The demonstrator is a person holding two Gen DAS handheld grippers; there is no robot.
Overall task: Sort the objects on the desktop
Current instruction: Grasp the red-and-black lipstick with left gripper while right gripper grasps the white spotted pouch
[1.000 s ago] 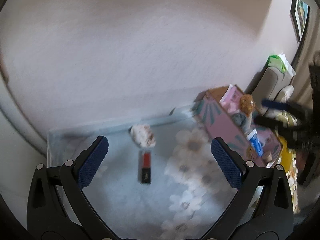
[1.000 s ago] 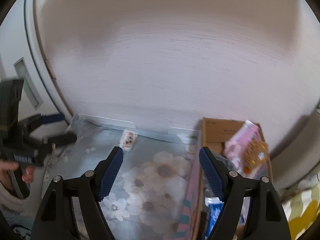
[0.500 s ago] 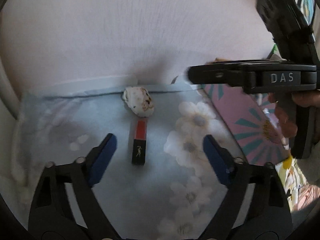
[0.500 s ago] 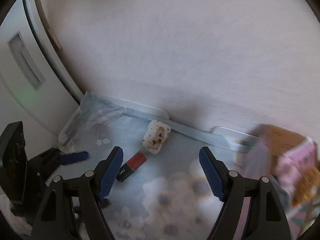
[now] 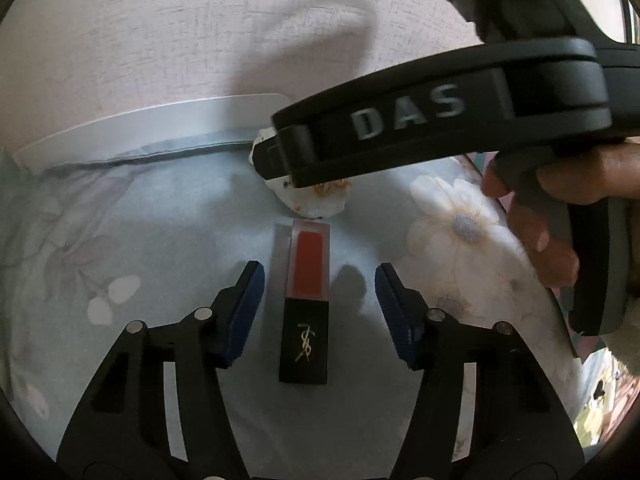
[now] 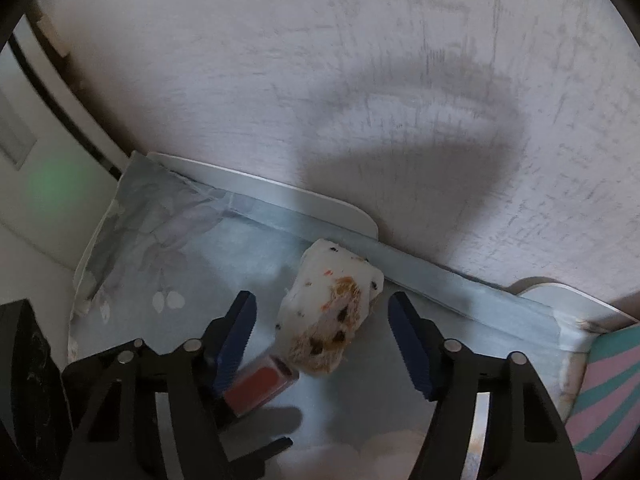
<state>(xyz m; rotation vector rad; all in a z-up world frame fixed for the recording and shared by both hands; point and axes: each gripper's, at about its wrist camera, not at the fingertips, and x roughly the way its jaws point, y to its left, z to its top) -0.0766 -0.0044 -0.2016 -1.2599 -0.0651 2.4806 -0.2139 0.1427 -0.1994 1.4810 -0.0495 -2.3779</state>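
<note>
Moved: both my grippers have come down close over the cloth [image 5: 168,216] since half a second ago.
Left gripper [image 5: 319,312]: jaws apart, straddling the lipstick [image 5: 306,304], not touching it.
Right gripper [image 6: 322,334]: jaws apart around the tissue wad [image 6: 330,316], no contact.
Lipstick: flat on the cloth, red end touching the wad.
Wad: against the wall [image 6: 320,60] by the cloth's back edge.

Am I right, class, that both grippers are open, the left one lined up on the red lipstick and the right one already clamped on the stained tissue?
Not quite. The right gripper is not clamped: the right wrist view shows its jaws wide open on either side of the stained tissue, not touching it. The rest holds: the left gripper is open, lined up on the red lipstick.
</note>
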